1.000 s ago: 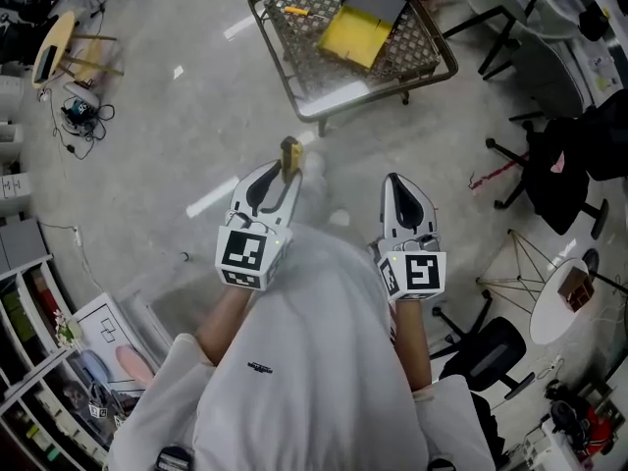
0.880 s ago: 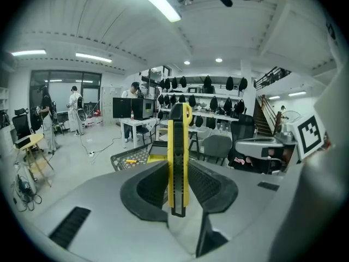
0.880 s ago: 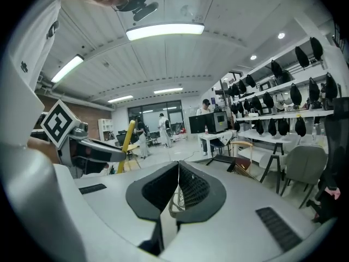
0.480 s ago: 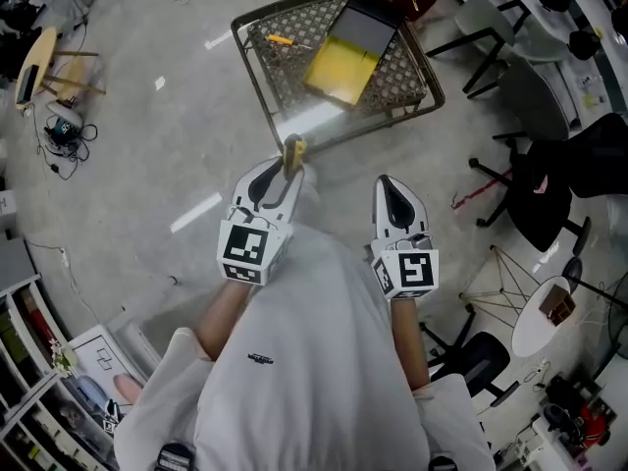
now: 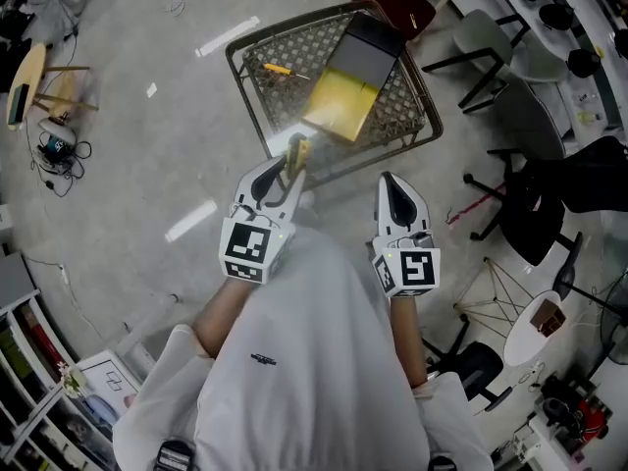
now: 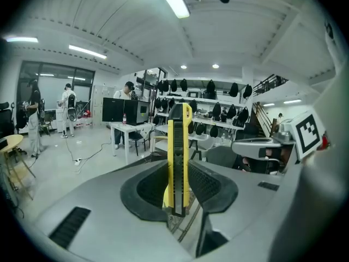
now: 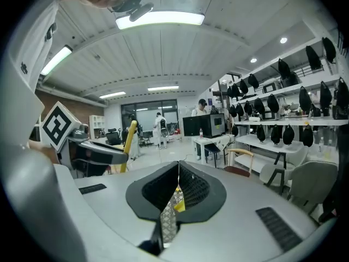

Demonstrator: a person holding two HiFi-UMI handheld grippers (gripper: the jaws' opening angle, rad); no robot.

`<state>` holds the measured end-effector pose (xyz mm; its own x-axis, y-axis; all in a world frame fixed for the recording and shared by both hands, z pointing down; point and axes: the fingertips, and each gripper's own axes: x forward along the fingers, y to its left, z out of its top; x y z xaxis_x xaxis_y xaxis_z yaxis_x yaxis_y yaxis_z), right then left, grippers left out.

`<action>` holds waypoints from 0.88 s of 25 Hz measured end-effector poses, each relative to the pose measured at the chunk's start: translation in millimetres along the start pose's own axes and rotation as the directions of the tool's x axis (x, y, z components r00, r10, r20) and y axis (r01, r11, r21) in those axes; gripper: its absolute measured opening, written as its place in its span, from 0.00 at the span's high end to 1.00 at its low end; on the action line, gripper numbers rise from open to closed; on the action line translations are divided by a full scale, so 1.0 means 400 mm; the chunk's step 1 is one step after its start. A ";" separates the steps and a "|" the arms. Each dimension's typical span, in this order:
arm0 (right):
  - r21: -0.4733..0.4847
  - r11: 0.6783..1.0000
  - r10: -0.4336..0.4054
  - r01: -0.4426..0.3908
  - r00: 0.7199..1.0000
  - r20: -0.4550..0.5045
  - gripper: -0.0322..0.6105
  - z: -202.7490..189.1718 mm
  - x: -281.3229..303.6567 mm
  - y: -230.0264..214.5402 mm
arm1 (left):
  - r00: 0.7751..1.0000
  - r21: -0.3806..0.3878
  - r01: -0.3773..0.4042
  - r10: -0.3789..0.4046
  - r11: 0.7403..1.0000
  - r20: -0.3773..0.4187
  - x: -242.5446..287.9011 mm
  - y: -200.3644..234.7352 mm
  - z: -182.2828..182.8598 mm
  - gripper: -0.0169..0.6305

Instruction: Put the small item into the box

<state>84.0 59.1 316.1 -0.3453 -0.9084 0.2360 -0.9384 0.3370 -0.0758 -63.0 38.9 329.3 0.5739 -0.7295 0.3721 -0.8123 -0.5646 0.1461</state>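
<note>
My left gripper [image 5: 290, 168] is shut on a yellow and black utility knife [image 5: 297, 152], which sticks out upright past the jaws [image 6: 179, 152]. Its tip reaches the near edge of a wire-mesh table [image 5: 257, 104] in the head view. On that table lies an open box with a yellow inside [image 5: 341, 106] and a black lid [image 5: 369, 49]. A small yellow tool [image 5: 278, 69] lies left of the box. My right gripper [image 5: 395, 185] is shut with nothing in it [image 7: 176, 187], level with the left one and just short of the table.
A red chair [image 5: 394, 3] stands behind the table, with grey and black office chairs [image 5: 549, 194] to the right. A small round table [image 5: 540, 322] is at the lower right. Cables [image 5: 54, 150] and shelves [image 5: 25, 400] line the left side. People stand far off in the room [image 6: 68, 111].
The mesh table and box have come nearer in the head view. Both grippers keep the same pose, and the knife stays in the left one.
</note>
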 end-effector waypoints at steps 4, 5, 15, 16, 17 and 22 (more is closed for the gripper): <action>-0.006 1.000 -0.021 0.021 1.000 -0.003 0.95 0.020 0.076 -0.024 | 1.000 0.000 0.020 -0.020 1.000 -0.004 0.063 0.056 0.025 0.81; -0.009 1.000 -0.025 0.025 1.000 -0.004 0.95 0.026 0.094 -0.030 | 1.000 0.000 0.023 -0.023 1.000 -0.006 0.078 0.069 0.030 0.81; -0.003 0.999 -0.052 0.051 0.999 -0.016 0.95 0.028 0.219 -0.065 | 0.998 0.022 0.060 -0.060 0.998 0.004 0.186 0.150 0.071 0.81; -0.003 0.999 -0.051 0.051 0.999 -0.019 0.95 0.027 0.227 -0.065 | 0.998 0.017 0.068 -0.068 0.998 -0.001 0.191 0.151 0.070 0.81; -0.004 0.999 -0.049 0.049 0.999 -0.021 0.95 0.028 0.233 -0.066 | 0.997 0.012 0.074 -0.074 0.997 -0.008 0.197 0.152 0.069 0.81; -0.002 0.999 -0.041 0.041 0.999 -0.034 0.95 0.022 0.247 -0.096 | 0.995 0.037 0.084 -0.082 0.996 -0.058 0.226 0.138 0.046 0.81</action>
<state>85.8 -45.6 333.9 -0.3059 -0.9125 0.2716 -0.9518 0.3001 -0.0640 -54.1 -65.5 354.0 0.6314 -0.6574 0.4113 -0.7569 -0.6378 0.1425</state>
